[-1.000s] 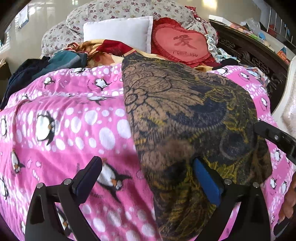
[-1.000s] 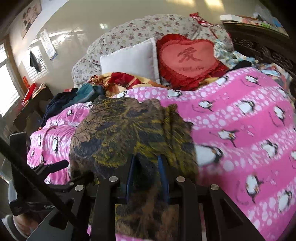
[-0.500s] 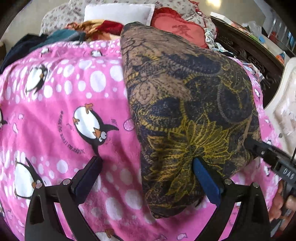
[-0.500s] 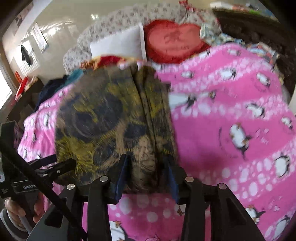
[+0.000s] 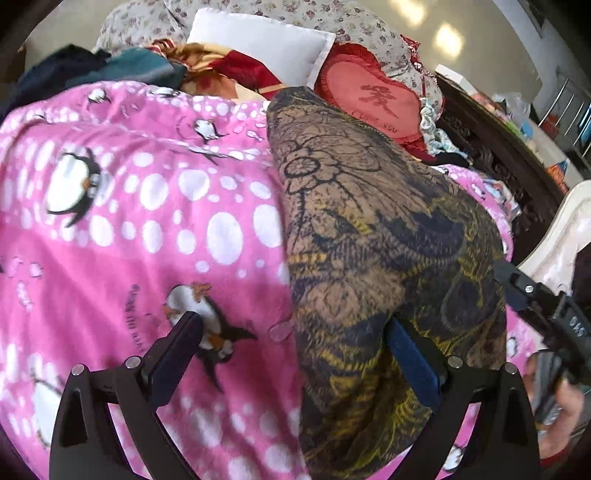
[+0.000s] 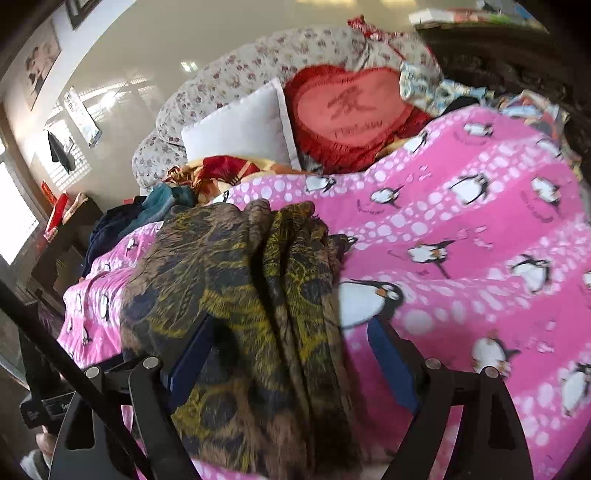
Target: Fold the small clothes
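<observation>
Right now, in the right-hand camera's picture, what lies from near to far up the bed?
Brown patterned garment → teal cloth → white pillow → floral bedding.

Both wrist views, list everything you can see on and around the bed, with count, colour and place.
Patterned garment: one, brown, yellow and navy, folded lengthwise on the blanket.
Penguin blanket: one, pink with white dots, covering the bed.
White pillow: one, at the head of the bed.
Heart cushion: one, red, beside the white pillow.
Floral bedding: one bundle, pale, behind the pillows.
Dark clothes: a pile, navy and teal, at the bed's far edge.
Left gripper: black, blue pads, open.
Right gripper: black, blue pads, open over the garment.
</observation>
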A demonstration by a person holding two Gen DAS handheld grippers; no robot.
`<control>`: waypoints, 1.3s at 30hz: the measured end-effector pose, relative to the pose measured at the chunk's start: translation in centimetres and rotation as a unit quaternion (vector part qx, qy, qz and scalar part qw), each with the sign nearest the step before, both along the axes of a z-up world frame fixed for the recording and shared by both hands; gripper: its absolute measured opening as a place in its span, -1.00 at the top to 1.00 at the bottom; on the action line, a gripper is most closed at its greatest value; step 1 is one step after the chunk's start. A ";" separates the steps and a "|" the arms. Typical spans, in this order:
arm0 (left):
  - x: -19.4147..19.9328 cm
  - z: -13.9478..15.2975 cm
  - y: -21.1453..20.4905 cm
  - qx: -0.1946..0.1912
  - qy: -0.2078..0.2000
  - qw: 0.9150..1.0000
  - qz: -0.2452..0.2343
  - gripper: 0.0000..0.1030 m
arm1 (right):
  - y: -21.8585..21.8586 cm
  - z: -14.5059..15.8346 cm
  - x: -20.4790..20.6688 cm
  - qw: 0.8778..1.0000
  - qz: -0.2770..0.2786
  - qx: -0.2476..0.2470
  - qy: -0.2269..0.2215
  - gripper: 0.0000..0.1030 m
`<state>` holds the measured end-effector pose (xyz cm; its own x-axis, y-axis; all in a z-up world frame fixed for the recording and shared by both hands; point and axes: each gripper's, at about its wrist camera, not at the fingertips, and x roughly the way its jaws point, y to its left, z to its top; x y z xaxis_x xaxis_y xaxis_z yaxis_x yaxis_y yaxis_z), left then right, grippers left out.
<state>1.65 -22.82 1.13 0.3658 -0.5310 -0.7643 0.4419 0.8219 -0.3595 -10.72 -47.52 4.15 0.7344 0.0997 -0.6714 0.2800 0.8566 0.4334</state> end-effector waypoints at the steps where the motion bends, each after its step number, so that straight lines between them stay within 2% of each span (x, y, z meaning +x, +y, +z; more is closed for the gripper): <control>1: 0.1 -0.1 -0.1 -0.003 -0.001 1.000 -0.002 -0.92 | 0.0 -0.2 0.4 1.000 0.001 0.003 -0.005 -0.78; 5: -0.1 0.0 -1.2 -0.006 -0.005 1.000 -0.017 -0.92 | 1.4 -0.3 1.5 0.999 0.030 -0.015 -0.020 -0.76; 6: -0.2 0.1 -1.5 -0.005 -0.005 1.000 -0.023 -0.87 | 2.0 -0.2 1.6 0.999 0.029 -0.032 -0.018 -0.61; 7: -0.4 0.3 -1.7 -0.006 -0.005 0.999 -0.031 -0.58 | 2.5 -0.1 1.8 0.998 0.028 -0.049 -0.015 -0.52; 8: -0.6 0.6 -1.8 -0.013 -0.003 0.999 -0.044 -0.08 | 3.0 0.0 1.8 0.998 0.025 -0.064 -0.013 -0.45; 9: -0.8 1.0 -2.0 -0.022 0.002 0.998 -0.064 0.11 | 3.3 0.4 1.7 0.997 0.021 -0.072 -0.016 -0.26; 10: -1.4 1.7 -2.1 -0.006 -0.012 0.998 -0.063 0.22 | 3.6 0.8 1.4 0.996 0.019 -0.079 -0.022 -0.03; 11: -1.7 2.3 -2.2 0.002 -0.021 0.997 -0.068 0.38 | 3.8 1.2 1.2 0.996 0.018 -0.085 -0.026 0.09; 12: -2.0 2.7 -2.3 0.005 -0.026 0.997 -0.074 0.41 | 4.0 1.7 0.9 0.995 0.018 -0.092 -0.028 0.27; 14: -2.4 3.8 -1.7 0.006 -0.026 0.997 -0.079 0.48 | 4.4 2.6 0.4 0.995 0.019 -0.092 -0.033 0.41; 15: -2.6 4.6 -0.9 -0.004 -0.023 0.996 -0.082 0.48 | 4.6 3.2 0.0 0.995 0.019 -0.089 -0.036 0.68; 16: -2.8 5.2 -0.5 -0.008 -0.023 0.996 -0.085 0.49 | 4.8 3.9 -0.6 0.995 0.020 -0.083 -0.044 0.86; 18: -3.9 7.0 1.2 -0.018 -0.031 0.995 -0.092 0.50 | 5.4 5.5 -1.7 0.996 0.042 -0.057 -0.059 0.86; 20: -5.3 8.3 2.8 -0.023 -0.035 0.994 -0.096 0.50 | 6.7 6.9 -2.6 0.994 0.053 -0.066 -0.064 0.86; 24: -9.0 9.1 6.2 0.003 -0.037 0.994 -0.104 0.50 | 9.2 8.0 -5.0 0.993 0.090 -0.037 -0.068 0.86; 28: -12.8 7.6 10.0 0.028 -0.018 0.993 -0.112 0.49 | 12.4 7.5 -8.4 0.990 0.127 -0.007 -0.056 0.86; 31: -14.7 5.0 12.2 0.046 0.011 0.993 -0.111 0.49 | 15.2 6.2 -10.8 0.988 0.147 0.008 -0.041 0.86; 34: -15.0 2.2 13.1 0.057 0.028 0.993 -0.095 0.45 | 16.5 4.0 -11.2 0.989 0.149 0.018 -0.020 0.85; 36: -15.1 1.4 13.2 0.067 0.018 0.994 -0.085 0.31 | 16.5 2.3 -10.6 0.991 0.133 0.029 0.009 0.82; 37: -15.2 1.5 13.2 0.071 0.011 0.994 -0.080 0.22 | 16.2 1.8 -10.3 0.992 0.121 0.031 0.021 0.55; 39: -16.0 2.4 13.5 0.076 -0.013 0.994 -0.073 0.20 | 15.2 1.6 -10.5 0.995 0.088 0.036 0.036 0.07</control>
<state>-14.39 -9.36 3.56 0.3143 -0.4588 -0.8311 0.5688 0.7919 -0.2220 -21.19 -32.30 5.78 0.6512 0.2732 -0.7080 0.1601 0.8625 0.4801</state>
